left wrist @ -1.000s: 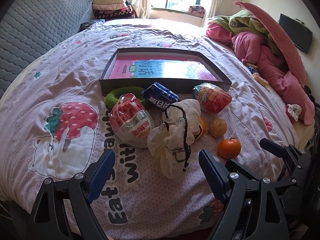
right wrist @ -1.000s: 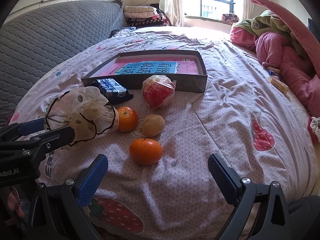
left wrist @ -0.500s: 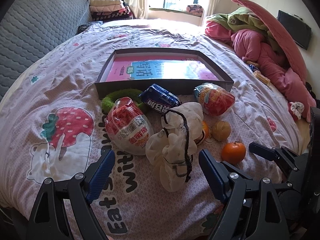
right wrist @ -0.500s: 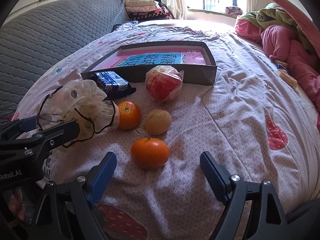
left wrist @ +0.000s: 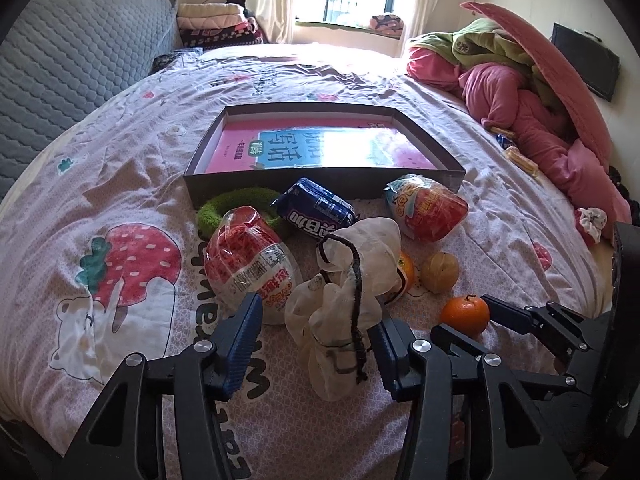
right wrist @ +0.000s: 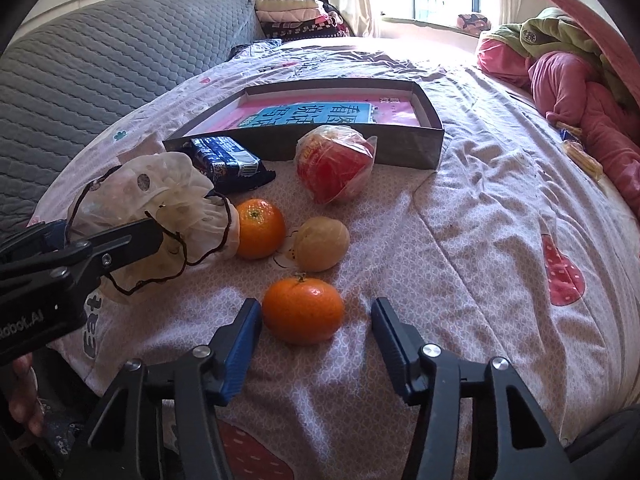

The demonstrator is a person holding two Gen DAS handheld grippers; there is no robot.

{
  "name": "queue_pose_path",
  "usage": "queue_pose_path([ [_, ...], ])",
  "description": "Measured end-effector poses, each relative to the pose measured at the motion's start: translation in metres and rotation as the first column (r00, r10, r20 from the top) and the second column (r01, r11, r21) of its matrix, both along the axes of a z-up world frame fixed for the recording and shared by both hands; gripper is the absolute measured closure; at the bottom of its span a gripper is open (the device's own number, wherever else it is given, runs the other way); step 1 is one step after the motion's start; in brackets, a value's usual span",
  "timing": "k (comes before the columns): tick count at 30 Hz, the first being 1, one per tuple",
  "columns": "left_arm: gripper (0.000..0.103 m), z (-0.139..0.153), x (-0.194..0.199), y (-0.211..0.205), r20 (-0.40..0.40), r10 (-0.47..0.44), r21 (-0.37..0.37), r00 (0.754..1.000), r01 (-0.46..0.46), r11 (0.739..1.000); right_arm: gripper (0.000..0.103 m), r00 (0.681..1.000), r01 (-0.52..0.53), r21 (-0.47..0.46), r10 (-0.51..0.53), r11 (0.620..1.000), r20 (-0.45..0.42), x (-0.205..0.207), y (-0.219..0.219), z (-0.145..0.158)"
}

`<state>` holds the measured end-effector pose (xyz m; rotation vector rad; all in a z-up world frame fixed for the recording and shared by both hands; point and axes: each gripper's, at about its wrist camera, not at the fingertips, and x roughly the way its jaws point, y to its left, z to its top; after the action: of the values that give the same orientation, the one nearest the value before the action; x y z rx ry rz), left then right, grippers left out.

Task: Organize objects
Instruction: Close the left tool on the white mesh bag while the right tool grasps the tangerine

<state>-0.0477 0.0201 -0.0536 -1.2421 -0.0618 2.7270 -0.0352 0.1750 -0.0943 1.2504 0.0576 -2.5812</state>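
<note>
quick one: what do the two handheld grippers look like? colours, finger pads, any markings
Both match: the left gripper and the right gripper have matte black angular plastic frames with triangular cut-outs and silver screw heads at the pivots. Each finger ends in a blue ribbed pad. The left gripper's body carries white lettering ending "Robot.AI". No cables visible.

Both tools have narrowed since a second ago and are closing — the left tool [left wrist: 316,344] around the white drawstring pouch [left wrist: 340,308], the right tool [right wrist: 316,338] around the nearest orange [right wrist: 303,309], pads not yet pressing.
</note>
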Motion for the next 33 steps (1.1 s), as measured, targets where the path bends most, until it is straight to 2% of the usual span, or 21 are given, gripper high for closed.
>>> queue_pose_path([
  [2, 0.051, 0.000, 0.000, 0.002, -0.005, -0.006, -0.011, 1.000, 0.006, 1.000, 0.050, 1.000, -0.005, 0.003, 0.005, 1.000, -0.002, 0.000, -0.001, 0.000],
  [4, 0.060, 0.000, 0.001, 0.004, -0.010, -0.015, -0.018, 1.000, 0.015, 1.000, 0.050, 1.000, -0.008, 0.005, 0.008, 1.000, -0.004, 0.000, -0.001, -0.001],
  [6, 0.077, -0.002, 0.000, 0.005, -0.003, -0.026, -0.014, 1.000, 0.026, 1.000, 0.054, 1.000, -0.011, 0.006, 0.011, 1.000, -0.008, 0.000, -0.002, -0.002],
  [7, 0.080, -0.003, 0.000, 0.006, 0.001, -0.030, -0.015, 1.000, 0.030, 0.999, 0.055, 1.000, -0.012, 0.004, 0.012, 1.000, -0.010, 0.001, -0.001, -0.002],
  [13, 0.085, -0.004, 0.001, 0.005, -0.003, -0.030, -0.010, 1.000, 0.030, 0.999, 0.064, 1.000, -0.023, -0.006, 0.023, 1.000, -0.018, 0.002, -0.001, -0.001],
  [21, 0.086, 0.001, 0.007, 0.004, -0.016, -0.038, 0.005, 0.999, 0.038, 0.999, 0.065, 0.999, -0.016, -0.026, 0.015, 1.000, -0.046, 0.004, 0.002, 0.005],
  [33, 0.086, 0.022, 0.018, 0.002, -0.080, -0.009, 0.010, 0.997, 0.009, 1.000, 0.065, 0.989, -0.016, -0.022, 0.013, 1.000, -0.149, 0.012, 0.002, 0.024],
])
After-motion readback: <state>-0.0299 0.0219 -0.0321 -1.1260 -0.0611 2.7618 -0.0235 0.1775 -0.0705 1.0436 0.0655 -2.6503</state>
